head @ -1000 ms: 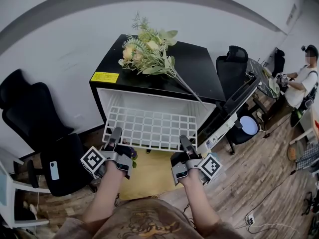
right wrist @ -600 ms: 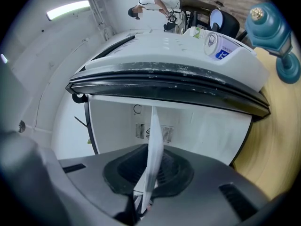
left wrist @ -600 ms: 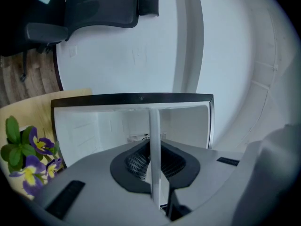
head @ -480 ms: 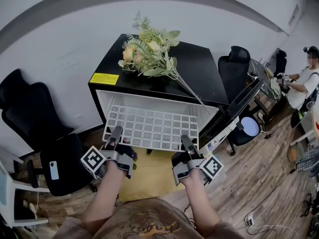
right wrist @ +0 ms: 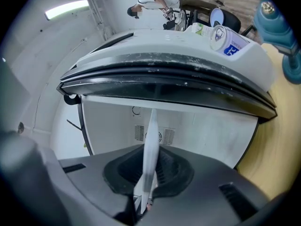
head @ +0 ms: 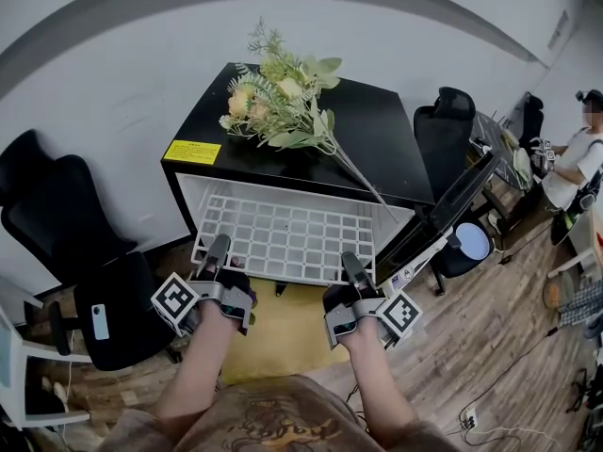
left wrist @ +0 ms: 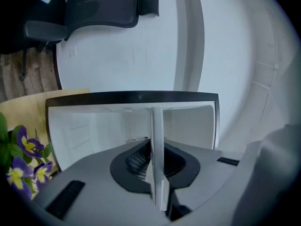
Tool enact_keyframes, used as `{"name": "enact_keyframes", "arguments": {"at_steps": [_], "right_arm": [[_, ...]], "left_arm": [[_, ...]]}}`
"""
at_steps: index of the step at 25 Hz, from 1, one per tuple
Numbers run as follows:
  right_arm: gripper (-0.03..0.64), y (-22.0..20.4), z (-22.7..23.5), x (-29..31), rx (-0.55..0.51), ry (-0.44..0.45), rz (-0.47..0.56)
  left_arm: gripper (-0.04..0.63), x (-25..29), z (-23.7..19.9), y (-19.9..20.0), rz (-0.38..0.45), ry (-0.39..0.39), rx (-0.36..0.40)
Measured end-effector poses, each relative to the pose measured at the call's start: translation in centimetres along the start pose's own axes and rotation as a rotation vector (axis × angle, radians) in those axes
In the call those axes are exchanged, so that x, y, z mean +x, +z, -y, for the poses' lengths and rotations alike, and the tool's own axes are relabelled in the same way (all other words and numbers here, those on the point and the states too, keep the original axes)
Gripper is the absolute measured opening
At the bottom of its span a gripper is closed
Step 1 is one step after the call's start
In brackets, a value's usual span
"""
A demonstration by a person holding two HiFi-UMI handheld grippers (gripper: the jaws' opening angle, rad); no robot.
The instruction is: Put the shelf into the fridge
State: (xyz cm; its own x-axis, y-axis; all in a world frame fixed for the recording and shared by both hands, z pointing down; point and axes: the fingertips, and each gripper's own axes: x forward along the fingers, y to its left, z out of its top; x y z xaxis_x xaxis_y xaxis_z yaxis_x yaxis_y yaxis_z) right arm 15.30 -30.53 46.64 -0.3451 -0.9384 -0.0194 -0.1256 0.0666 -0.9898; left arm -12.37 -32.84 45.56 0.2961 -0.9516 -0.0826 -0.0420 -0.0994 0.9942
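The shelf (head: 283, 241), a white wire grid, lies flat and partly inside the fridge (head: 377, 125). Its far part is within the white cavity and its near edge juts out of the opening toward the person.

The left hand-held gripper (head: 219, 250) pinches the near edge at the shelf's left corner. In the left gripper view the shelf (left wrist: 157, 140) shows edge-on, and the left hand-held gripper (left wrist: 158, 171) has both pads pressed against it. The right hand-held gripper (head: 350, 266) pinches the near edge at the right corner. In the right gripper view the shelf (right wrist: 151, 140) runs as a thin white blade through the right hand-held gripper (right wrist: 146, 175), whose jaws are clamped on it.

The fridge is a low black box with a white inside. Its door (head: 443, 205) is swung open to the right, and the right gripper view shows a can (right wrist: 222, 37) in the door (right wrist: 164, 74). A bunch of flowers (head: 278, 97) lies on the fridge's top, and a yellow label (head: 191, 152) sits at the top's near left corner.

A yellow mat (head: 273, 332) lies on the wooden floor (head: 490, 328) just near the fridge. To the left stands a black office chair (head: 57, 219) with a phone (head: 100, 321) on its seat. At the far right a person (head: 575, 158) sits.
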Motion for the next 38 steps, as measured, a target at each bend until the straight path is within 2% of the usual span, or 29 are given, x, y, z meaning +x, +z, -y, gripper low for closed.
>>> {"name": "enact_keyframes", "arguments": {"at_steps": [38], "right_arm": [[0.02,2.5,0.1,5.3,-0.031,-0.049,0.094]], "left_arm": [[0.049,5.8,-0.6,1.2,0.061,0.02,-0.001]]}}
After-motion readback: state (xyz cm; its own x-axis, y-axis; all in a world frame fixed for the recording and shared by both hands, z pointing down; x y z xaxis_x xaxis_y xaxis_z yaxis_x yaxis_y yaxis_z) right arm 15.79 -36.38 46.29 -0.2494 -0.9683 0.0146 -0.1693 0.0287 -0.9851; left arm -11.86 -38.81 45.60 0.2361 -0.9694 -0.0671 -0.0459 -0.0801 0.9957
